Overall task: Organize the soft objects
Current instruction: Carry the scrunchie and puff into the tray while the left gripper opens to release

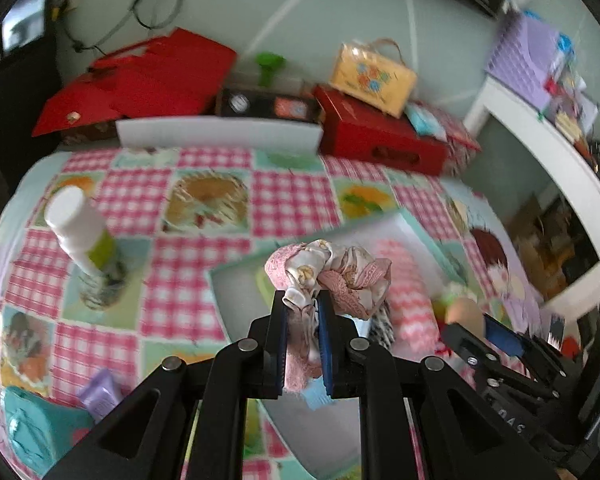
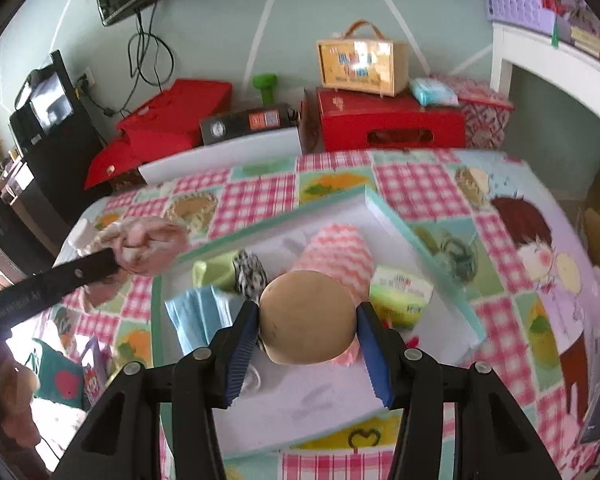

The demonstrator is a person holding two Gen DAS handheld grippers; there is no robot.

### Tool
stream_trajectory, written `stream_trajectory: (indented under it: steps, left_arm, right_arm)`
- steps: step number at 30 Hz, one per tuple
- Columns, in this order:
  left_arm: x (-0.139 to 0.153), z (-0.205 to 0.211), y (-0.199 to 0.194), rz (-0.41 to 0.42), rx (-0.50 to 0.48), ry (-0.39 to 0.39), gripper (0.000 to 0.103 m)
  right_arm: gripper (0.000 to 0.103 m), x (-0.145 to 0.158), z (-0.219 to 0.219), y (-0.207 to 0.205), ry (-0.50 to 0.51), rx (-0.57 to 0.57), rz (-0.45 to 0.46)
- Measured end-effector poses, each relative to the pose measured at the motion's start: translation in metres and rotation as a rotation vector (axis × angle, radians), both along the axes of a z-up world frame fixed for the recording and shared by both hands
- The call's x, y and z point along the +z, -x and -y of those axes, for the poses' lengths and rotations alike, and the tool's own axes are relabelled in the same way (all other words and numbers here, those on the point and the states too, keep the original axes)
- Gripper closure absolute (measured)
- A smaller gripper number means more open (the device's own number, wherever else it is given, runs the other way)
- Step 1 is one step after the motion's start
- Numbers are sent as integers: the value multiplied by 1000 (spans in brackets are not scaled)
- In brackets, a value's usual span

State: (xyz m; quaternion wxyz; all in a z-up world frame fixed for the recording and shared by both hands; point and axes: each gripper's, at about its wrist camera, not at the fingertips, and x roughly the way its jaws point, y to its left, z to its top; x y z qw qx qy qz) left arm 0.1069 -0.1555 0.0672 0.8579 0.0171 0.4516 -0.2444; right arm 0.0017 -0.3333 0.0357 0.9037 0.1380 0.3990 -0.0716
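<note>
Left gripper [image 1: 303,312] clamped on pink floral fabric scrunchie [image 1: 332,276], right gripper [image 2: 306,322] pinching tan round soft ball [image 2: 308,316], white teal-rimmed tray [image 2: 420,240] at twelve o'clock beyond

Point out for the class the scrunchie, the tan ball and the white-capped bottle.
scrunchie [image 1: 340,276], left wrist view, on its bunched fabric above the fingers.
tan ball [image 2: 308,316], right wrist view, on its front face.
bottle [image 1: 85,236], left wrist view, on its body below the cap.

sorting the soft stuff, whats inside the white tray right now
In the white tray: a pink zigzag cloth, blue cloth, black-and-white fabric, green packet. The held tan ball hides what's beneath.
</note>
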Motion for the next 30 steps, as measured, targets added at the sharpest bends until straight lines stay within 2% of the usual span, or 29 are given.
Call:
stream_trajectory:
  steps: [9, 15, 21, 22, 26, 30]
  left_arm:
    - [-42, 24, 23, -118, -68, -66, 89]
    - [-57, 29, 30, -158, -74, -102, 89]
    - [-64, 30, 34, -187, -70, -133, 88]
    - [-65, 29, 35, -191, -69, -136, 86]
    - [-66, 26, 33, -204, -51, -150, 64]
    - [-56, 22, 32, -181, -43, -125, 58]
  right_arm:
    - [50, -49, 1, -4, -74, 25, -151]
    - [49, -59, 0, -6, -92, 41, -177]
    - [49, -53, -2, -8, -67, 42, -171]
    - [49, -52, -3, -8, -62, 41, -170]
    - [47, -51, -2, -8, -57, 41, -169]
    - [44, -48, -1, -8, -47, 39, -166]
